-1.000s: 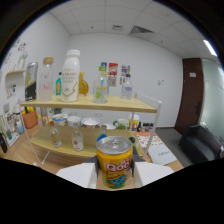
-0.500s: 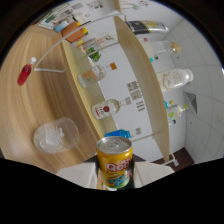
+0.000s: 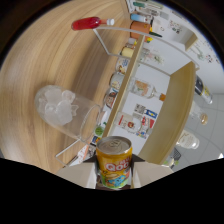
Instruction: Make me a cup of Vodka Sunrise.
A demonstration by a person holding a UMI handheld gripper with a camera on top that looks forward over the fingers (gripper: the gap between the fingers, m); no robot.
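The claw (image 3: 114,172) was closed on an orange drink can (image 3: 114,161), both fingers pressed to its sides, the whole view tipped steeply sideways. Just beyond the can a clear glass (image 3: 67,114) of ice stood on the wooden table (image 3: 45,60); a red bottle (image 3: 90,23) lay farther off, near the shelf (image 3: 172,115).

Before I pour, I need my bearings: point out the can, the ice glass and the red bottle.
can (image 3: 114,160), gripper view, on its yellow label.
ice glass (image 3: 67,112), gripper view, on its clear wall.
red bottle (image 3: 87,23), gripper view, on its red body.
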